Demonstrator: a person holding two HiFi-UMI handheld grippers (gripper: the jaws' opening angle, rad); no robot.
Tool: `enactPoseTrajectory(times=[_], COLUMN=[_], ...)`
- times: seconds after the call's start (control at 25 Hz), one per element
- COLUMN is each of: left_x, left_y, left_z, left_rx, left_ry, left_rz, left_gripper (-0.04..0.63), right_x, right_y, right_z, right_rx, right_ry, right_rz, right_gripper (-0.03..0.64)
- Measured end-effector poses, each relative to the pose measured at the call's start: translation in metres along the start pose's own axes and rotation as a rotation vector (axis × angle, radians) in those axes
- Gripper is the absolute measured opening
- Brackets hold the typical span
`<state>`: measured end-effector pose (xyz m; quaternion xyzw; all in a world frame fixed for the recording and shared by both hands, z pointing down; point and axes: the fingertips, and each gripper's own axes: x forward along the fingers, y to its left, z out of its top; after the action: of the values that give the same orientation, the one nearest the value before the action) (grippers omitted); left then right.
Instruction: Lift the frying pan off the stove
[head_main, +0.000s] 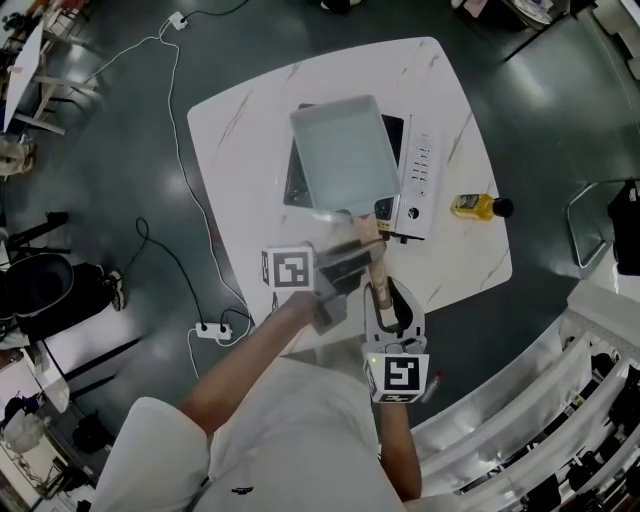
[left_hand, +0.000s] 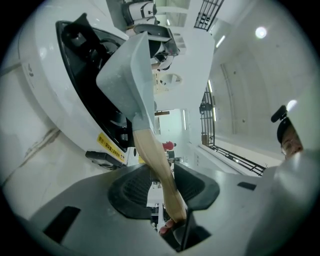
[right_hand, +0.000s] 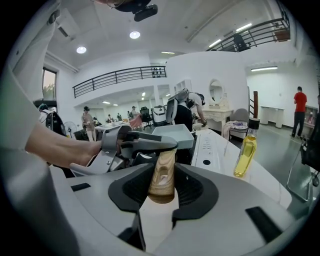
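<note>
A square grey frying pan (head_main: 340, 155) with a wooden handle (head_main: 372, 250) is over the black top of the white stove (head_main: 415, 180) on the white table (head_main: 250, 120). In the left gripper view a gap shows between the pan (left_hand: 132, 70) and the stove (left_hand: 75, 85). My left gripper (head_main: 350, 262) is shut across the middle of the handle (left_hand: 155, 160), which runs between its pads. My right gripper (head_main: 385, 300) is shut on the handle's end (right_hand: 162, 172), just behind the left one. The pan (right_hand: 172, 134) lies straight ahead of it.
A yellow oil bottle (head_main: 478, 206) stands on the table right of the stove, and the right gripper view shows the bottle (right_hand: 243, 152) too. A power strip (head_main: 213, 329) and cables lie on the floor at the left. White railings (head_main: 560, 400) run at the lower right.
</note>
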<state>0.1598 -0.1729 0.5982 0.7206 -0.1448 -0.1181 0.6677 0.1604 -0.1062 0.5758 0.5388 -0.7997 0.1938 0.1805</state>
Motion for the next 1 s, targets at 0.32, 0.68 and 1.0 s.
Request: enactPoseTrajectory(times=[0.32, 0.68, 1.0], left_x=[-0.007, -0.025, -0.054], left_y=[-0.022, -0.060, -0.118], left_z=[-0.005, -0.009, -0.017], left_rx=[-0.001, 0.102, 0.176], left_ry=[-0.025, -0.025, -0.054], left_rz=[-0.026, -0.020, -0.046], left_gripper=[0.133, 0.133, 0.137], right_x=[-0.018, -0.045, -0.081], right_y=[0.008, 0.027, 0.059], right_z=[0.017, 0.045, 0.078], right_rx=[-0.031, -0.066, -0.079], right_ry=[-0.043, -0.093, -0.163], right_rz=[0.003, 0.010, 0.036], right_gripper=[0.115, 0.115, 0.115])
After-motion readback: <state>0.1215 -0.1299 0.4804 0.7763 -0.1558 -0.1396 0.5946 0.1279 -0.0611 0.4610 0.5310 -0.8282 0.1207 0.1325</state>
